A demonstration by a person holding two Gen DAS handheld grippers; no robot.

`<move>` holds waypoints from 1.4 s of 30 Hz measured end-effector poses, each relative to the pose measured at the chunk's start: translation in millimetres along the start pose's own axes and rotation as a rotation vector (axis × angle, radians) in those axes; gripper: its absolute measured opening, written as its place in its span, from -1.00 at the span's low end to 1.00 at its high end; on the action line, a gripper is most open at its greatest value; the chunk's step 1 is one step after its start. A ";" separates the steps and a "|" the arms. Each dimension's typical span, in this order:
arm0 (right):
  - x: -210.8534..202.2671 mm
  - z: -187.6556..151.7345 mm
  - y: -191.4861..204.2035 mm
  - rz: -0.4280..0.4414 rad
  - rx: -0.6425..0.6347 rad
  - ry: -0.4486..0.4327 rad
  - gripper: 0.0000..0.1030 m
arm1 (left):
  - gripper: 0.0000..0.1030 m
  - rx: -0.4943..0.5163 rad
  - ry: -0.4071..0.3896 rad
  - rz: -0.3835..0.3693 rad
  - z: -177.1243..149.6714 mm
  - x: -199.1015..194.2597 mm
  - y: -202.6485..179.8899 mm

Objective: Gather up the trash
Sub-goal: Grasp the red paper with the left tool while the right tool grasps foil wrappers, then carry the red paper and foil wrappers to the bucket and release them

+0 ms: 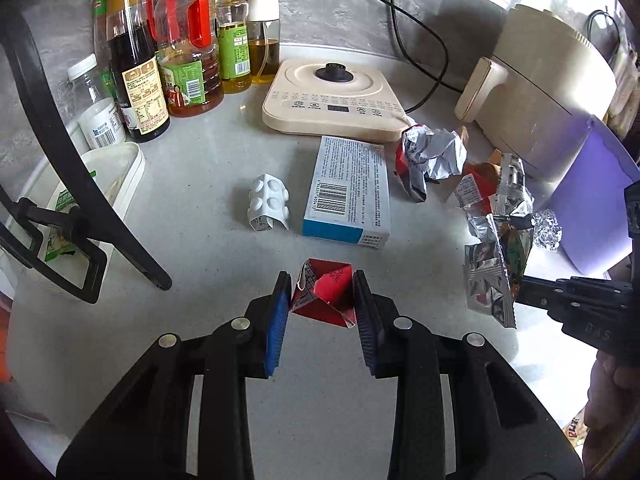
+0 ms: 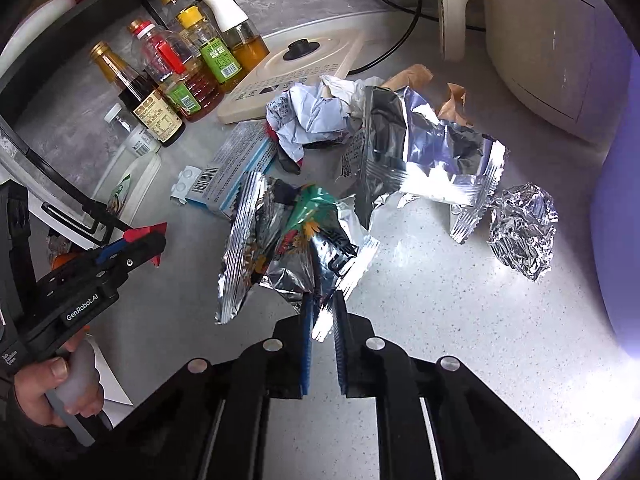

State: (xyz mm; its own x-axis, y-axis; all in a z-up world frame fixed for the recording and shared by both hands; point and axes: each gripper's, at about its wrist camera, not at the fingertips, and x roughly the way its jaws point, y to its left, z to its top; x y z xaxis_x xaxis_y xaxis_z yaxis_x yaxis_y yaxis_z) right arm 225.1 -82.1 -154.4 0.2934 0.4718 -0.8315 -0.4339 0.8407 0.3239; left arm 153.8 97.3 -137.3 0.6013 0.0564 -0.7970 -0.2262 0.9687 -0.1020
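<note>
- Grey countertop [image 1: 208, 168]: cream induction base [image 1: 332, 96] at back, sauce bottles [image 1: 160, 60] back-left.
- Blue/white carton [image 1: 348, 188] lying flat mid-counter, white blister pack [image 1: 269, 203] just beside it on left.
- Right gripper [image 2: 322, 320] narrow, clamped on foil snack wrapper [image 2: 288, 240], wrapper off the counter.
- Left gripper [image 1: 321, 312] pinching red paper scrap [image 1: 326, 296] btw blue pads.
- Crumpled foil ball [image 2: 522, 230] on counter, far right, untouched.

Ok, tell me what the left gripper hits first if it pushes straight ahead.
The left gripper already pinches a red paper scrap. Straight beyond it, the blue and white box likely comes first, with the white blister pack just left of that line. Depth is uncertain.
</note>
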 end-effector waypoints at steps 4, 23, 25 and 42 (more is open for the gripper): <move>-16.2 -3.9 2.1 0.010 -0.020 -0.037 -0.95 | -0.39 -0.003 -0.019 -0.006 -4.6 -12.1 -3.4; -154.4 11.4 -14.5 -0.069 -0.072 -0.356 -0.96 | -0.39 0.046 -0.209 -0.076 27.7 -89.6 -49.8; -171.2 13.1 -23.6 -0.094 -0.062 -0.390 -0.96 | -0.39 0.058 -0.218 -0.091 31.6 -91.3 -59.1; -262.1 0.5 -121.0 -0.288 0.165 -0.619 0.33 | -0.39 0.265 -0.256 -0.220 78.8 -96.6 -156.8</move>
State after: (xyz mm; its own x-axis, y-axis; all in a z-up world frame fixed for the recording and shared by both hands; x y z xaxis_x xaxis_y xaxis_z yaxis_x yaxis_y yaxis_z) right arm 201.2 -307.3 24.5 0.8294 0.2474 -0.5008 -0.1451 0.9612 0.2345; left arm 191.6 -41.1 2.5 0.7914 -0.1330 -0.5966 0.1133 0.9910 -0.0706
